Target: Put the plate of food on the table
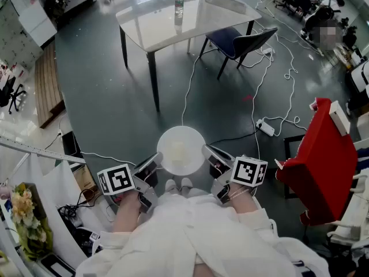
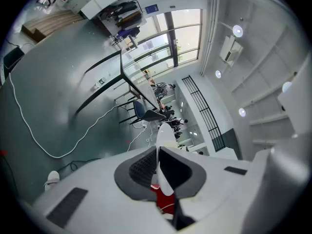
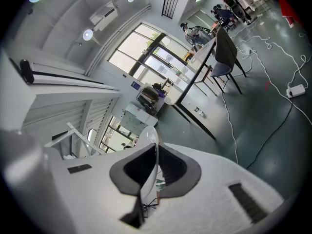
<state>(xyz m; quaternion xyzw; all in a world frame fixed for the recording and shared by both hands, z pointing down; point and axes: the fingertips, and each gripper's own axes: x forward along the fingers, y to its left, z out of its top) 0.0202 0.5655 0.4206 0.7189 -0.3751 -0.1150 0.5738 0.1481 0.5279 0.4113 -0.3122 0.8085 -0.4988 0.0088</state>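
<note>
A round white plate [image 1: 181, 150] with a pale piece of food at its middle hangs level in front of me, above the grey floor. My left gripper [image 1: 157, 159] is shut on the plate's left rim [image 2: 163, 140], which shows edge-on between its jaws. On the opposite side my right gripper [image 1: 206, 152] is shut on the plate's right rim [image 3: 148, 143]. The white table [image 1: 155, 25] with black legs stands well ahead, across open floor.
A clear bottle [image 1: 179, 7] and a flat tray [image 1: 226, 3] are on the table. A dark chair [image 1: 239, 42] stands at its right side. White cables [image 1: 187, 91] and a power strip [image 1: 266, 127] lie on the floor. A red cabinet [image 1: 317, 160] stands at right.
</note>
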